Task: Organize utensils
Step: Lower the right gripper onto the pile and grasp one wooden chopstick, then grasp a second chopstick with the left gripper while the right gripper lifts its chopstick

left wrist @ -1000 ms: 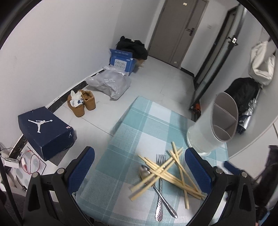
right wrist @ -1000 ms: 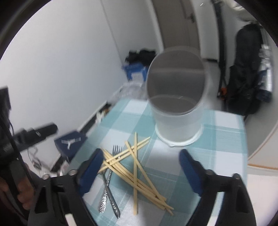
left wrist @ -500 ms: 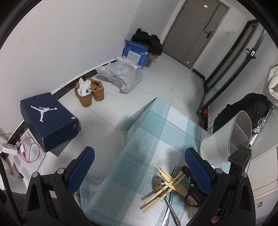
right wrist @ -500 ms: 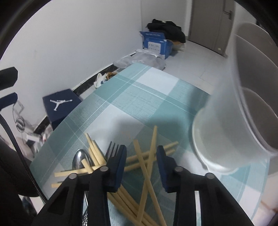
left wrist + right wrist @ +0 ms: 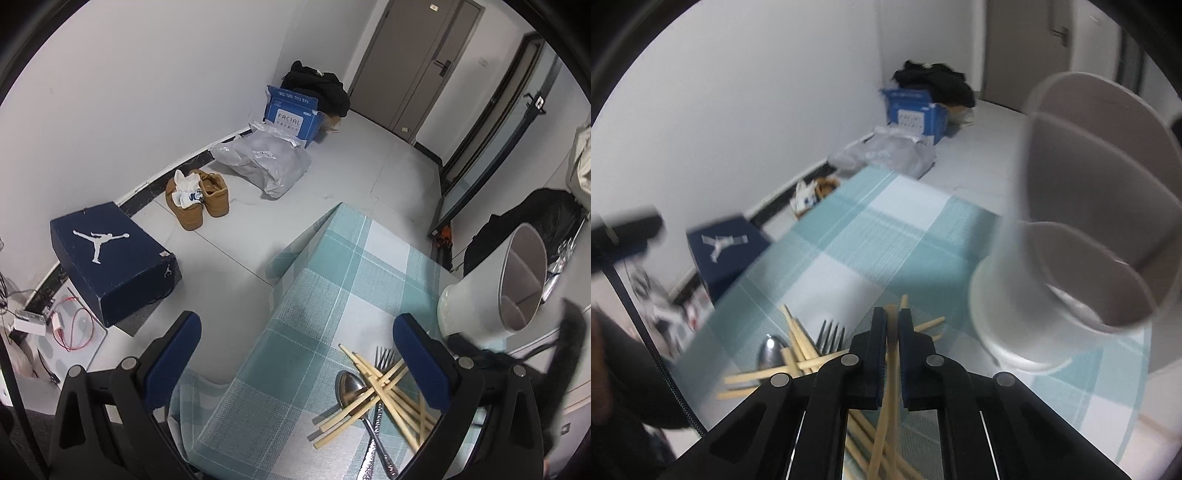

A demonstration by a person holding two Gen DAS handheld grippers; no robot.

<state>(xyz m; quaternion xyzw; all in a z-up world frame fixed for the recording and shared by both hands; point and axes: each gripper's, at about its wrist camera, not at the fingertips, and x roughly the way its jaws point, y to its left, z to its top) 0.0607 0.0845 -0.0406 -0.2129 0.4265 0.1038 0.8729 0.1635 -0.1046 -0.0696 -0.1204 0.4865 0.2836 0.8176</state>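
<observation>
Right wrist view: right gripper (image 5: 892, 326) is nearly closed, blue pads pinched on a single chopstick (image 5: 886, 413) that runs back between the jaws toward the camera. Frame has some motion blur, so I can't confirm contact on both pads, but the gap is only about stick width.

Just left of the right fingertips: rest of the chopstick pile (image 5: 798, 354) crisscrossed on the teal checked tablecloth (image 5: 857, 243), with the fork (image 5: 831, 336) tines pointing away and the spoon (image 5: 770, 352) bowl further left, both partly under the sticks. Ahead and to the right of the jaws: white utensil holder (image 5: 1052, 295), upright, with dividers inside. Its compartments look empty from here.

Left wrist view: left gripper (image 5: 295, 363) is wide open, holding nothing, hovering over the near-left edge of the table. Chopstick pile (image 5: 384, 391), spoon (image 5: 351, 387) and fork (image 5: 384, 360) sit just inside and under its right finger (image 5: 421, 365). Utensil holder (image 5: 487, 291) is beyond that finger, on the right. A blurred black part of the other tool (image 5: 517, 354) shows beside the holder base.

Floor off to the left of the table: navy shoebox (image 5: 110, 258), tan shoes (image 5: 197, 197), grey plastic bag (image 5: 266, 162), blue carton (image 5: 293, 114).
</observation>
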